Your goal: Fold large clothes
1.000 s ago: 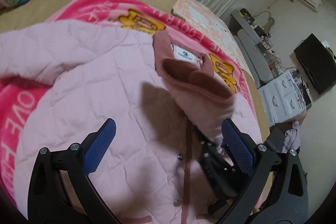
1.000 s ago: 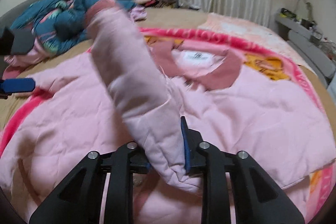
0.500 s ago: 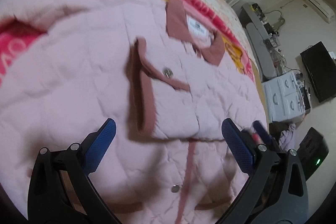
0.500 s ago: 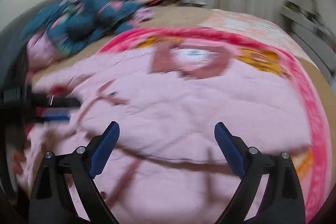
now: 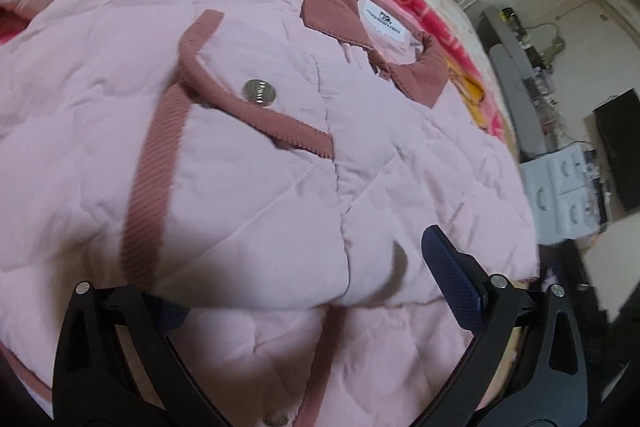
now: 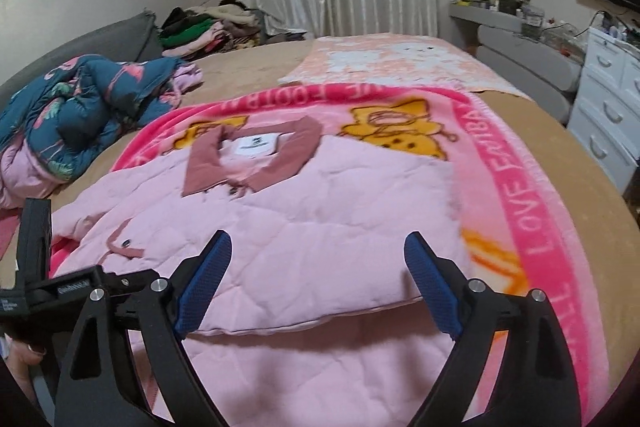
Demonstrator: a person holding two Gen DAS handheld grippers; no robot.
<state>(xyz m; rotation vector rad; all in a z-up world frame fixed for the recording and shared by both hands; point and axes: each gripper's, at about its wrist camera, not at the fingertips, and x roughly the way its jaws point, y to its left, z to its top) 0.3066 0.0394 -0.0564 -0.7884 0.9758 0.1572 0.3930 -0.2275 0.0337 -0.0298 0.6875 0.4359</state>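
While the pink quilted jacket (image 6: 320, 227) is lying flat on the bright pink cartoon blanket (image 6: 520, 195) on the bed (image 6: 248, 67), its sleeve (image 5: 240, 195) is lying folded across its front, with the dark pink cuff (image 5: 152, 179) and a shiny snap button (image 5: 259, 92) facing up. The left gripper (image 5: 304, 291) is hovering low over the folded sleeve with its blue fingers spread wide, one pad tucked behind the sleeve's edge. The right gripper (image 6: 316, 287) is also spread wide and holding nothing, near the jacket's folded edge, and a blue flamingo quilt (image 6: 80, 107) is sitting bunched up far off to the side.
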